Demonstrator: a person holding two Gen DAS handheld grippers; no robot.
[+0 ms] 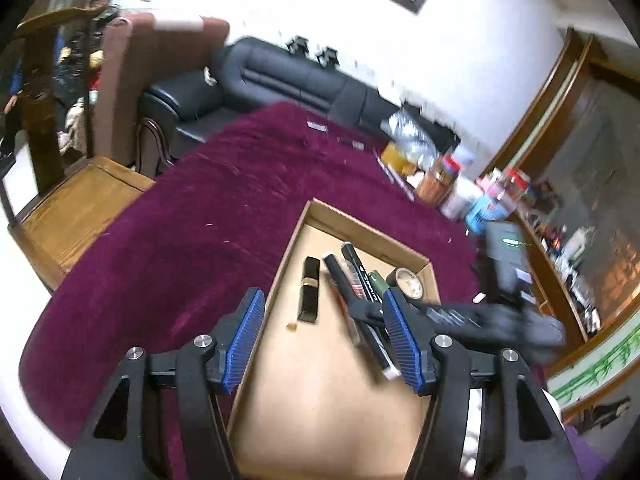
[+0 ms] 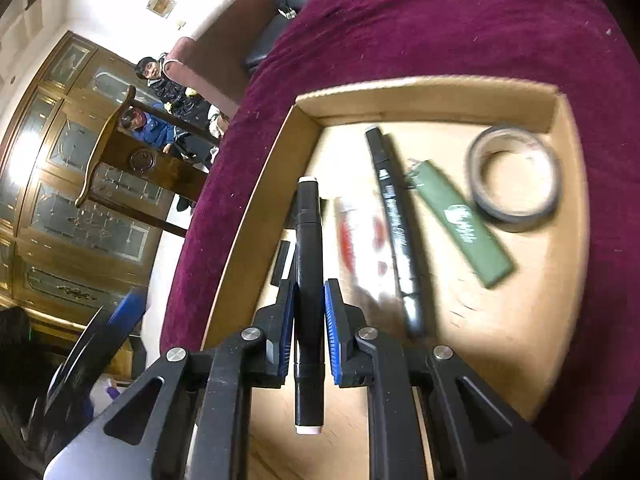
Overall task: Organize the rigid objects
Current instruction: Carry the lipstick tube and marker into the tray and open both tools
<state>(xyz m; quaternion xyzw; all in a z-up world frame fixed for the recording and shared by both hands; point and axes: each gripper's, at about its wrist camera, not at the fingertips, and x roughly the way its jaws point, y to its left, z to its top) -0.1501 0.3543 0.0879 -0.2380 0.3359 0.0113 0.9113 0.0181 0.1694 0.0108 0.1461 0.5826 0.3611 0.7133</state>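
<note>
Indoors, maroon tablecloth, cardboard tray, black sofa, wooden chair.

Box on counter, items grouped along its far half.

Cardboard box sits on the cloth-covered counter. In the right wrist view, inside the box, left to right: marker between the right tongs, flat packet, second marker, flat case, tape roll in the far right corner. In the left wrist view a lipstick tube lies left of the markers; left tongs hang over the box's near half. Sofa stands behind the counter, wooden chair to its left.
</note>
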